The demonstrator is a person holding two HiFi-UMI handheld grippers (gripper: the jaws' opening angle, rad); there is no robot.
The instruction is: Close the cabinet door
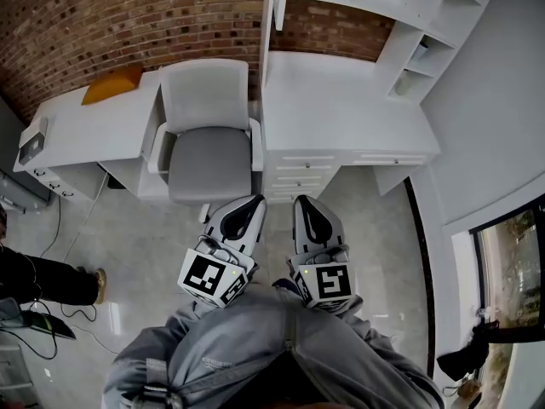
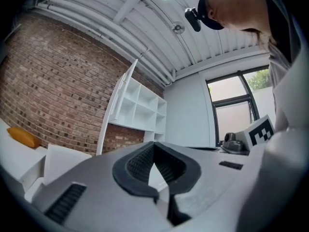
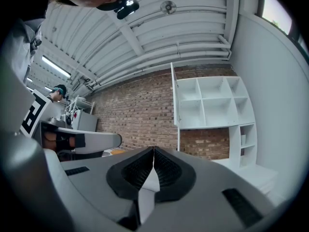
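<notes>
**A:** What does the head view show?

**B:** A white desk (image 1: 341, 109) stands against a brick wall (image 1: 128, 15). The cabinet door (image 1: 270, 24) hangs above the desk's left end. It is swung out from the white shelf unit (image 1: 400, 7) and seen edge-on. A grey chair (image 1: 209, 143) sits just left of the desk, and an orange cushion (image 1: 111, 83) lies on a lower table further left. The left gripper (image 1: 254, 204) and the right gripper (image 1: 305, 203) are side by side in front of the desk. They are well apart from it, and their tips point toward its drawers (image 1: 300, 177).

**A:** And the left gripper view?

**B:** The left gripper (image 2: 154, 146) has its 2 jaws brought together at the tips, with nothing between them. Beyond them the cabinet door (image 2: 117, 108) shows as a thin white panel standing out from the shelf unit (image 2: 142, 105). The unit's compartments are exposed beside the door. The gripper is nowhere near the door.

**A:** What about the right gripper view?

**B:** The right gripper (image 3: 153, 150) also has its 2 jaws pressed tip to tip, and they hold nothing. The cabinet door (image 3: 174, 93) juts edgewise from the left side of the shelf unit (image 3: 212, 100), above the desk (image 3: 260, 175), with brick wall (image 3: 135, 110) to its left. The door is open and well apart from the jaws.
</notes>
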